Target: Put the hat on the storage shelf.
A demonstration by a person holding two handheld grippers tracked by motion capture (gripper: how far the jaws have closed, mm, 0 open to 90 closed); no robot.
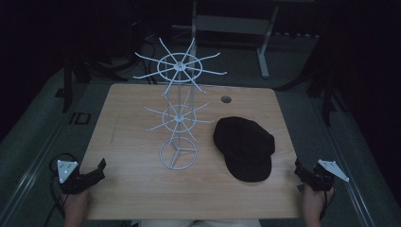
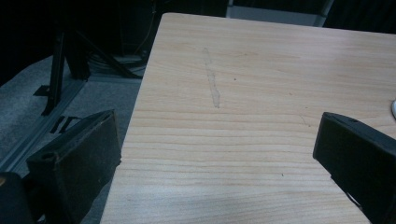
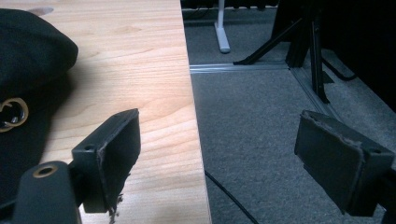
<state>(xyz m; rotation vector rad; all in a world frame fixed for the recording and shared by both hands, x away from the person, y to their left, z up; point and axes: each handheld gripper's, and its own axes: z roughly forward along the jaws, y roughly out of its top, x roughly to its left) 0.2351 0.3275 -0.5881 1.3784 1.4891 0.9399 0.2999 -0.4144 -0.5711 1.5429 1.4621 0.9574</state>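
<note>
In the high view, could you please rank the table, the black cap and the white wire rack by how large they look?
1. Table, by far the largest.
2. White wire rack: taller than the cap, but it stands upright, nearer the camera, so this place is unsure.
3. Black cap.

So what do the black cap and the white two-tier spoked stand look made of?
The black cap looks like soft matte fabric: it slumps, shows no shine, and carries a gold metal-looking ring emblem. The white two-tier spoked stand looks like thin painted or coated wire, probably metal; the finish is evenly white.
</note>
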